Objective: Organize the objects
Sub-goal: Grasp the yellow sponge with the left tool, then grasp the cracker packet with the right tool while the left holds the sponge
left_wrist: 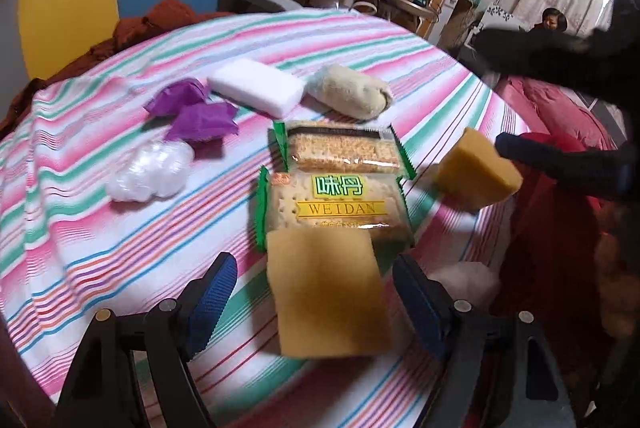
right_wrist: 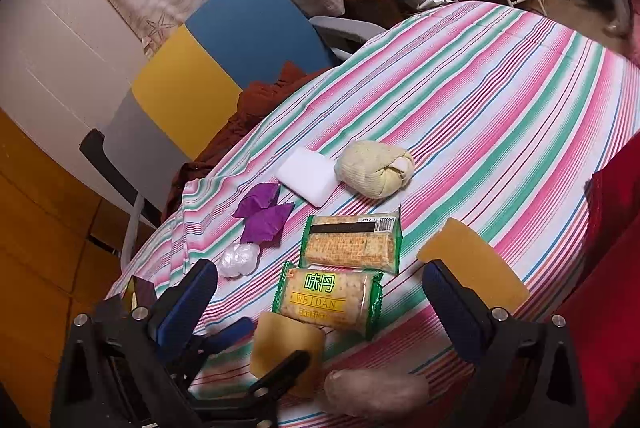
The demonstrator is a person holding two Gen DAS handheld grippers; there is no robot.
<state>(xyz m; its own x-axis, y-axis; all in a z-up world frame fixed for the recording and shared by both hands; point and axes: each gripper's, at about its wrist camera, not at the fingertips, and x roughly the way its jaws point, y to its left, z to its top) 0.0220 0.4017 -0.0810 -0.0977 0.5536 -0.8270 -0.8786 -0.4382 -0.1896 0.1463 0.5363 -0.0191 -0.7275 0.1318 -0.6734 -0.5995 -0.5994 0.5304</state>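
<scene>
A striped tablecloth [left_wrist: 100,228] carries the items. A yellow sponge [left_wrist: 324,292] sits between the wide-apart blue pads of my left gripper [left_wrist: 314,262], overlapping a green WEIDAN cracker pack [left_wrist: 340,203]; neither pad visibly presses it. A matching cracker pack [left_wrist: 344,147] lies behind it. The right wrist view shows my right gripper [right_wrist: 320,268] open. Another yellow sponge [right_wrist: 472,260] lies just beyond its right fingertip, outside the jaws. The same view shows my left gripper [right_wrist: 276,340] around the first sponge [right_wrist: 288,344].
Farther back lie a white block [left_wrist: 256,91], a cream rolled cloth [left_wrist: 352,91], purple crumpled paper [left_wrist: 196,111] and a clear plastic wad [left_wrist: 150,171]. A pale fluffy lump [right_wrist: 376,392] sits near the front edge. A blue-and-yellow chair [right_wrist: 224,59] stands behind; red fabric [right_wrist: 608,268] lies right.
</scene>
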